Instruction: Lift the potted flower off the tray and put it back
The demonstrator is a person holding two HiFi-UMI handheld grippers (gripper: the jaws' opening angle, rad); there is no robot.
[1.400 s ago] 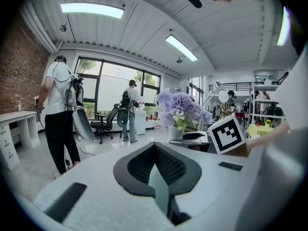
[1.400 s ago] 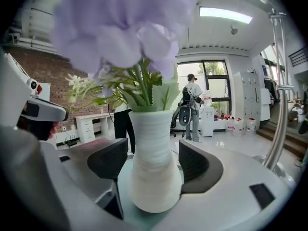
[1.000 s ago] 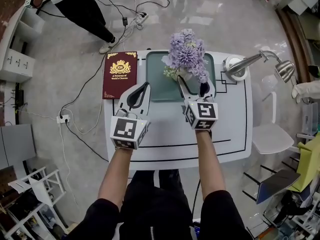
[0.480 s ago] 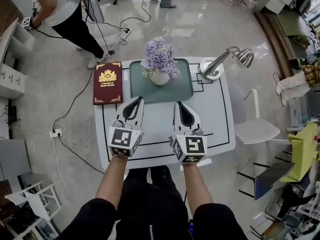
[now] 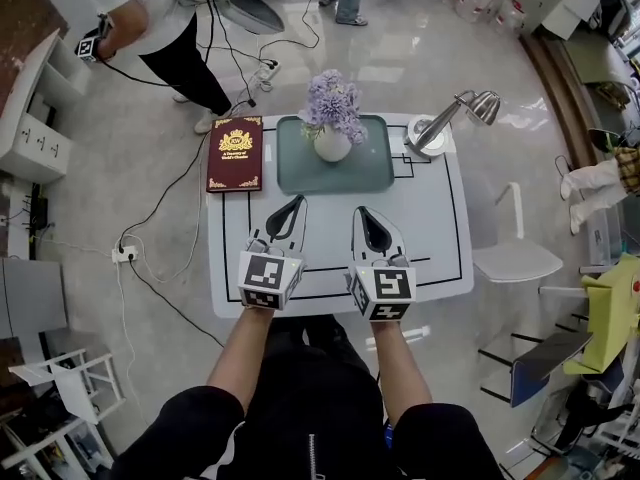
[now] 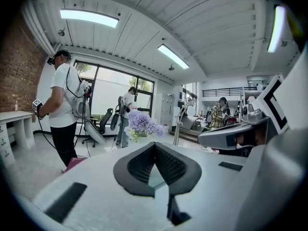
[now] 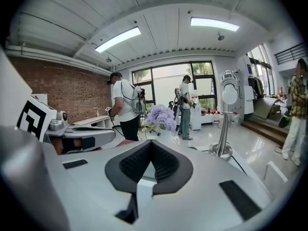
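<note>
Squarely on the teal tray (image 5: 340,178) stands the potted flower (image 5: 333,118), upright. Its white pot sits midway across the tray and closer to the tray's far rim than to the near one. Bare tray shows on both sides of the pot and in a wider band in front of it.

The tray lies against the middle of the worktop's (image 5: 330,230) far edge. A maroon book (image 5: 236,154) lies flat along the left edge at the far left corner, with only a narrow strip of worktop between it and the tray. Just beside the tray's far right corner stands the round base of a metal desk lamp (image 5: 448,123), whose arm leans out past the far right corner.

The near half of the worktop is bare apart from thin black lines. The left gripper (image 5: 296,201) and right gripper (image 5: 361,212) hang over it side by side with a gap between them, both pointing toward the tray. An open band separates their tips from the tray's near rim. Each gripper's jaws are together with nothing between them.

A white chair (image 5: 512,258) stands near the right edge. Cables (image 5: 170,193) trail over the floor off the left edge, and a person (image 5: 150,13) stands beyond the far left corner.
</note>
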